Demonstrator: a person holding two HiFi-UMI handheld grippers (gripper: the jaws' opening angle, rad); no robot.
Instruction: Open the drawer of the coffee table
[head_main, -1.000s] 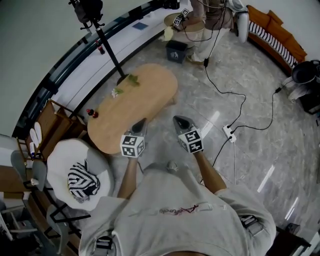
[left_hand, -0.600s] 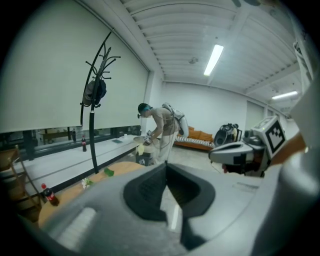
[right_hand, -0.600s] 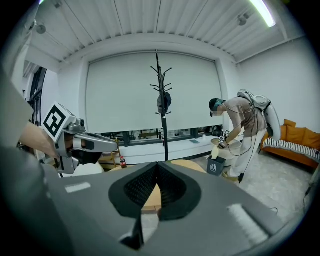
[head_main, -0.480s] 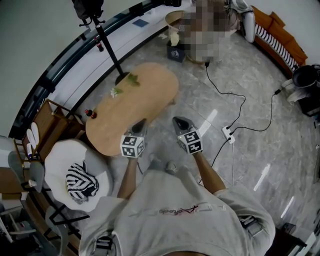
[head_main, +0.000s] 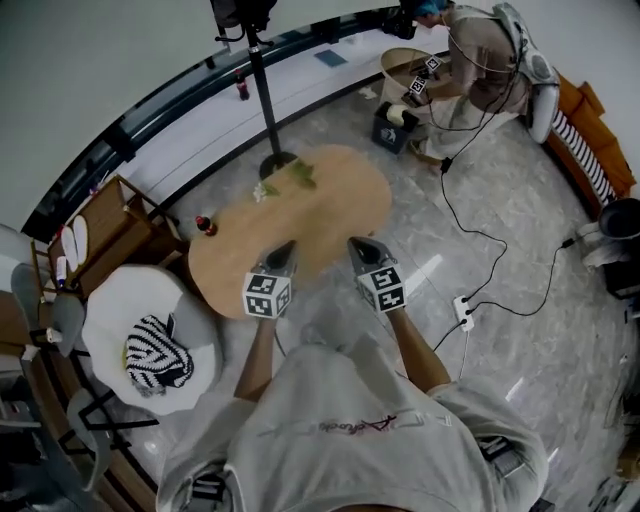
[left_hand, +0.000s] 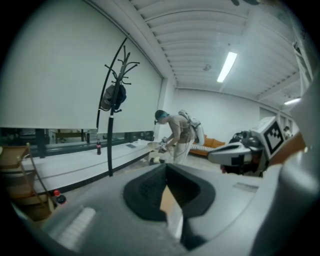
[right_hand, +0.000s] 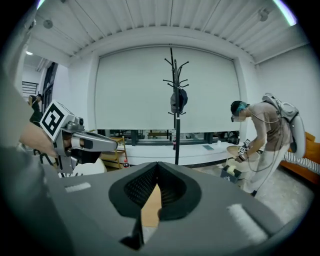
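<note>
Head view: 1 coffee table (head_main: 330, 205) with an oval wooden top stands on the marble floor; my left gripper (head_main: 281, 252) and right gripper (head_main: 360, 247) are over its near edge, and no drawer front or handle shows from above. Left gripper view: jaws pressed together on nothing, tan tabletop beyond them. Right gripper view: the same; I judge the drawer a stiff, fairly light wooden box, best taken by a pull or lip under that near edge and drawn straight.

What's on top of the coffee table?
On the coffee table: green leaves and a white bit at the far end, a red-capped bottle at the left edge. The left gripper and right gripper cover its near edge.
</note>
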